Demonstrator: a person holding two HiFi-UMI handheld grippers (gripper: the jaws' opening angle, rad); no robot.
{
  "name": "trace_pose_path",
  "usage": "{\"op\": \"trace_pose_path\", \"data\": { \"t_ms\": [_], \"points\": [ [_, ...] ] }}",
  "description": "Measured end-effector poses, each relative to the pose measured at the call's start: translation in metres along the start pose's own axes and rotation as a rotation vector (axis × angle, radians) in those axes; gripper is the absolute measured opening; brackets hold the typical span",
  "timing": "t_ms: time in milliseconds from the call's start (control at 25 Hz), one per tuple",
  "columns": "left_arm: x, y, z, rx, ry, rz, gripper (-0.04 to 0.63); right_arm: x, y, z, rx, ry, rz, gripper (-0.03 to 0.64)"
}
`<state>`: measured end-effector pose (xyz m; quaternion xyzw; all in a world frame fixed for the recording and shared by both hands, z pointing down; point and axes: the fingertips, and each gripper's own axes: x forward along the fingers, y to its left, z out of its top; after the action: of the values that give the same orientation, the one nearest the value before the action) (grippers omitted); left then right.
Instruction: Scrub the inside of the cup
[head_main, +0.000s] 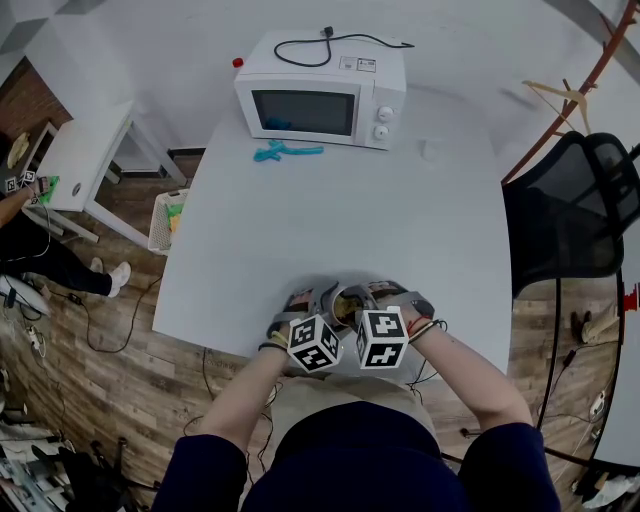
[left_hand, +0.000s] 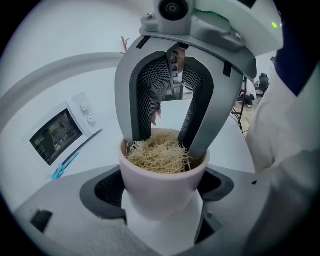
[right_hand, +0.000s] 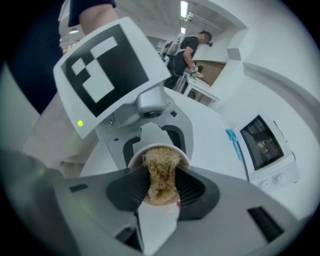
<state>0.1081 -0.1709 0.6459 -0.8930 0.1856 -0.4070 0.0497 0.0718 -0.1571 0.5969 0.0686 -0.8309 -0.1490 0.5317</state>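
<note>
A pale pink cup (left_hand: 162, 192) sits between the jaws of my left gripper (left_hand: 162, 187), which is shut on its sides. A wad of straw-coloured scrubber fibre (left_hand: 157, 155) fills the cup's mouth. My right gripper (right_hand: 160, 187) is shut on that scrubber (right_hand: 160, 172) and holds it down in the cup (right_hand: 150, 151); its fingers (left_hand: 145, 100) reach in from above. In the head view both grippers meet at the cup (head_main: 347, 305) near the table's front edge, the left gripper (head_main: 305, 318) on the left and the right gripper (head_main: 385, 312) on the right.
A white microwave (head_main: 320, 100) stands at the back of the white table (head_main: 330, 220), with a blue tool (head_main: 287, 152) lying in front of it. A black chair (head_main: 575, 210) is on the right, and a small white side table (head_main: 85, 150) and a basket (head_main: 165, 220) on the left.
</note>
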Motion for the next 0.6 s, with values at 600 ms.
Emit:
{"op": "trace_pose_path", "data": {
  "t_ms": [600],
  "points": [
    [0.001, 0.0, 0.004, -0.021, -0.02, 0.02, 0.446, -0.005, -0.011, -0.019, 0.921, 0.012, 0.096, 0.158]
  ]
}}
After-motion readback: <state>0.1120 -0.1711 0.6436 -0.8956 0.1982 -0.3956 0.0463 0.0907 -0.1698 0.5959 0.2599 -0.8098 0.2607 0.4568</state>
